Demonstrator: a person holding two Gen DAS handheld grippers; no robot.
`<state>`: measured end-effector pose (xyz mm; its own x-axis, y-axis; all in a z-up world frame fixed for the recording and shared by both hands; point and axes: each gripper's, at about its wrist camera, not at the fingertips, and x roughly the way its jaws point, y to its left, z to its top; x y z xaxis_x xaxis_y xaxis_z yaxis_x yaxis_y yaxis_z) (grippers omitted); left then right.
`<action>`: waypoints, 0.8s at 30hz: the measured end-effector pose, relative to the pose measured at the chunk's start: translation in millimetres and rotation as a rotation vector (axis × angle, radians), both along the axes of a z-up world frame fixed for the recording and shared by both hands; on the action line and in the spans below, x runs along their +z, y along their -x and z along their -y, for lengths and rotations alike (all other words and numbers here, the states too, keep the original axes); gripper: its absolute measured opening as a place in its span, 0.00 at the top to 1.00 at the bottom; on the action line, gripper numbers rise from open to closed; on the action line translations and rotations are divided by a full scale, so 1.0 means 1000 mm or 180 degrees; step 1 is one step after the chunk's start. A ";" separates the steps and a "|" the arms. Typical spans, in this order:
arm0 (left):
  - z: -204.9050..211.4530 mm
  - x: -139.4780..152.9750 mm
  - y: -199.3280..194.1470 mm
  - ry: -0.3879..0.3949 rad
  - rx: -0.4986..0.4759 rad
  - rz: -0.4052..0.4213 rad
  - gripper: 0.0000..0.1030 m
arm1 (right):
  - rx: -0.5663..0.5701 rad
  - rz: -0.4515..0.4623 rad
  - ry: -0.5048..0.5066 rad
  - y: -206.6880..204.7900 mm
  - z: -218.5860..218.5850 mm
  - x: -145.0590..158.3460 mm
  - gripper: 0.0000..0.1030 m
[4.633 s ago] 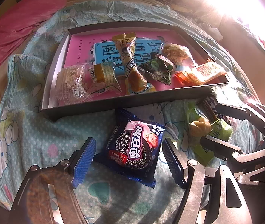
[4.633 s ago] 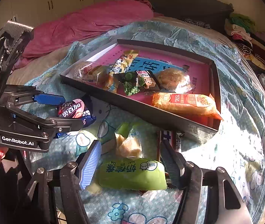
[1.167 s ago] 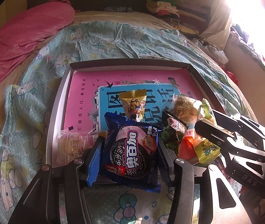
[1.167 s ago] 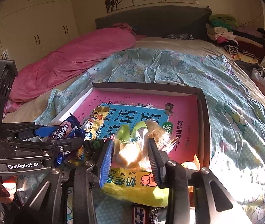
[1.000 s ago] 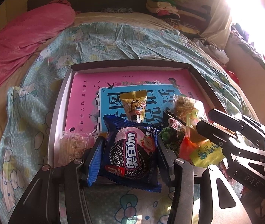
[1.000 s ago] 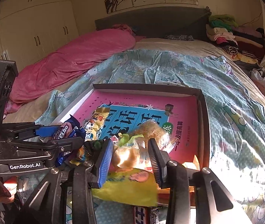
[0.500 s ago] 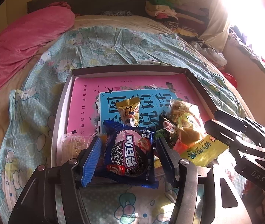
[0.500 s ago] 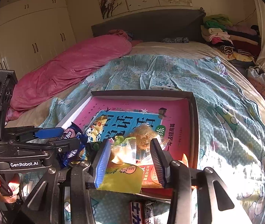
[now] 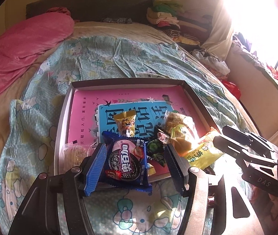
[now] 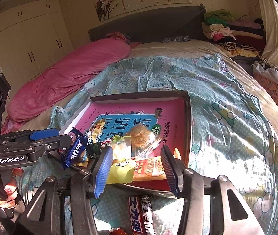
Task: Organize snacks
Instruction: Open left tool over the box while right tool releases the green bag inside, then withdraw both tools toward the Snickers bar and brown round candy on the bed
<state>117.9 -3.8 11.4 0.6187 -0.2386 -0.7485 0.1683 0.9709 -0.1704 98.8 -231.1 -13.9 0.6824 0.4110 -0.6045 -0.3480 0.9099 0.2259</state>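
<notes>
A grey tray (image 9: pixel 129 82) lined with a pink book lies on the bed and holds several snacks. The blue cookie packet (image 9: pixel 126 164) rests across the tray's near rim between the jaws of my left gripper (image 9: pixel 136 166). Its left pad touches the wrapper and its right pad stands clear, so it is open. In the right wrist view, my right gripper (image 10: pixel 136 166) has its jaws opening over the tray's near right corner. A yellow-green packet (image 10: pixel 119 168) and an orange packet (image 10: pixel 152 168) lie loose between them. A clear-wrapped pastry (image 10: pixel 141 135) sits just beyond.
A black chocolate bar (image 10: pixel 139 213) lies on the teal cartoon sheet (image 10: pixel 227 117) below the tray. A pink duvet (image 9: pixel 21 45) runs along the left. Folded clothes (image 10: pixel 227 29) are stacked by the headboard. A person's hand (image 10: pixel 7 184) holds the left gripper's handle.
Both grippers' jaws have widened and let go of their snacks, which now rest at the tray's near edge. Both grippers have drawn back slightly and risen.
</notes>
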 end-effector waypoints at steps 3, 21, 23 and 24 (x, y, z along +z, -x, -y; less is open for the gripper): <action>0.001 0.004 0.007 0.0008 -0.0052 0.0023 0.38 | -0.0020 -0.0003 -0.0003 0.004 0.005 0.003 0.51; 0.047 -0.002 0.057 0.0031 -0.0693 -0.0121 0.38 | 0.0009 -0.0237 0.0047 0.035 0.022 -0.002 0.51; 0.054 -0.008 0.061 0.0061 -0.0779 -0.0193 0.38 | 0.0047 -0.0301 0.0059 0.037 0.020 -0.005 0.51; 0.058 -0.011 0.063 0.0067 -0.0822 -0.0237 0.38 | 0.0057 -0.0327 0.0066 0.037 0.020 -0.007 0.51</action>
<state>54.8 -62.1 0.4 0.4788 -0.3974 -0.7828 0.3961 0.8936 -0.2113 61.7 -250.8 -20.6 0.6090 0.4092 -0.6795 -0.3401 0.9086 0.2423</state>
